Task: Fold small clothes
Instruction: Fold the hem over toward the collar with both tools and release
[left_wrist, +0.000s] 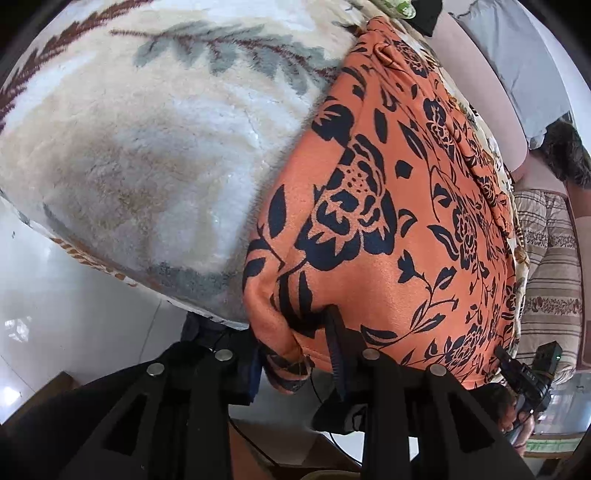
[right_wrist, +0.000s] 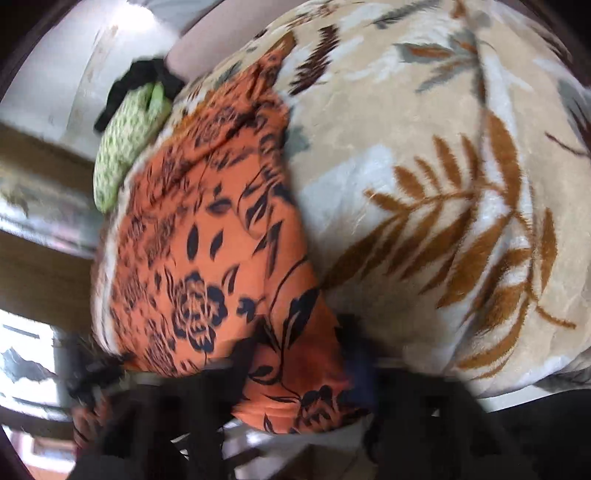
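Note:
An orange garment with a dark flower print (left_wrist: 388, 221) lies spread on a cream fleece blanket with a leaf pattern (left_wrist: 147, 147). My left gripper (left_wrist: 295, 354) is at the garment's near left corner, and the fabric there is bunched and pinched between its fingers. In the blurred right wrist view the same garment (right_wrist: 207, 258) runs away from me, and my right gripper (right_wrist: 295, 354) is shut on its near corner at the blanket's edge (right_wrist: 443, 221). The right gripper's body (left_wrist: 528, 373) and the hand holding it show at the lower right of the left wrist view.
A green patterned cloth (right_wrist: 125, 147) and a black item (right_wrist: 144, 77) lie beyond the garment's far end. Striped bedding (left_wrist: 550, 266) and a grey pillow (left_wrist: 517, 62) lie to the right. Pale floor tiles (left_wrist: 74, 314) show below the blanket's edge.

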